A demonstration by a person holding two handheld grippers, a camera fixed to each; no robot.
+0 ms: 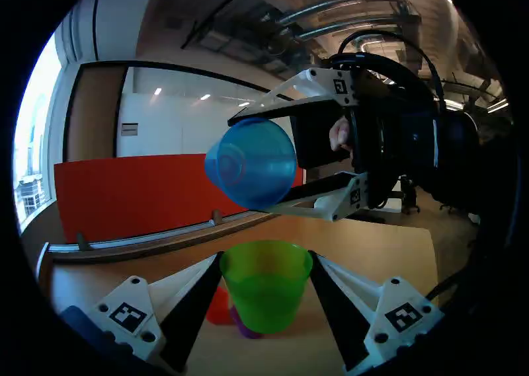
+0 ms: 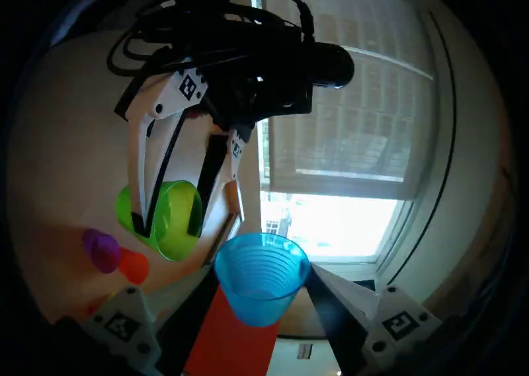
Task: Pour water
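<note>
Cups, four counted: one green cup (image 1: 266, 297), one blue cup (image 1: 251, 161), one small purple cup (image 2: 100, 249), one small red cup (image 2: 134, 267).

Tools, two. Your left tool (image 1: 266, 280) is part-closed, both fingers pressing the green cup's sides. That cup stands upright, mouth up, over the bench (image 1: 383, 244); whether its base touches the bench cannot be told.

Your right tool (image 1: 248, 166) is likewise part-closed, clamped on the blue cup, which is tipped onto its side above the green cup's rim, apart from it.

Purple and red cups sit side by side on the bench, near the green cup. Water cannot be made out in any cup.
</note>
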